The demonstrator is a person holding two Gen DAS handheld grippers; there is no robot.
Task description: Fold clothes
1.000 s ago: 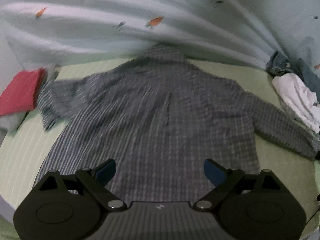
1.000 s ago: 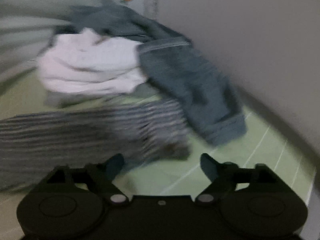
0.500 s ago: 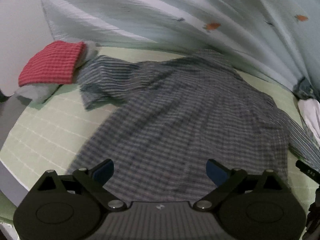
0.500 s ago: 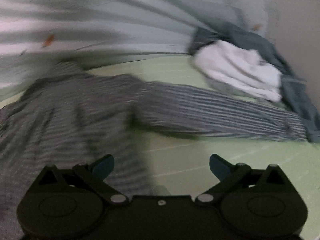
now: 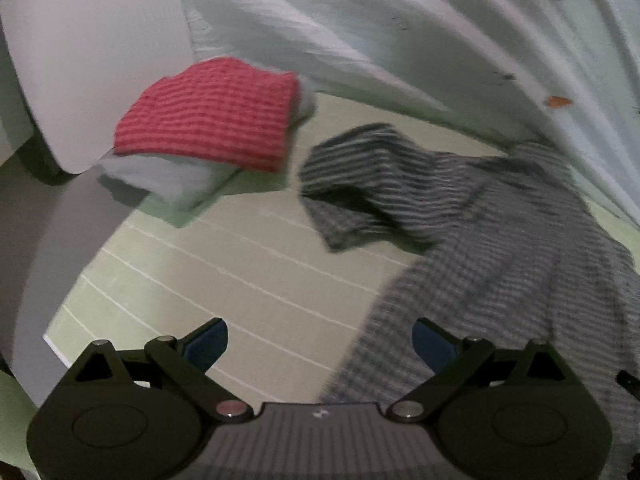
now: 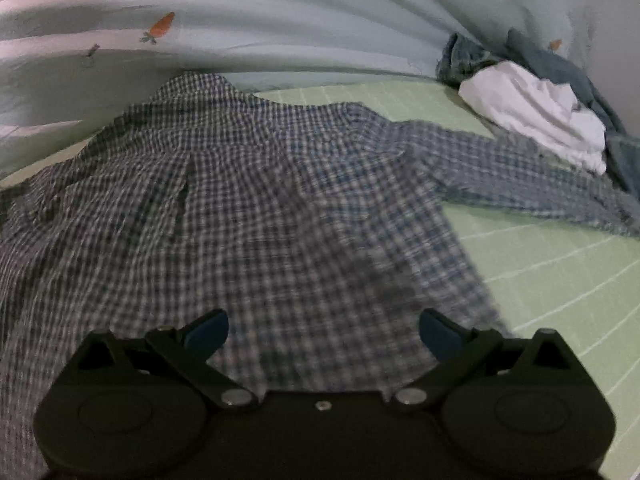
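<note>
Lying spread flat on the green sheet (image 6: pixel 552 264), the checked shirt (image 6: pixel 280 200) is awaiting its first fold; left gripper (image 5: pixel 320 344) and right gripper (image 6: pixel 323 334) are both gaping wide, holding nothing; probably next is gripping a sleeve (image 5: pixel 360 176).

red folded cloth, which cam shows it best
The left wrist view: the red folded cloth sits in plain sight atop a pale folded pile, beyond the plaid shirt's sleeve. The right wrist view does not show it at all, only the shirt and unfolded clothes.
</note>
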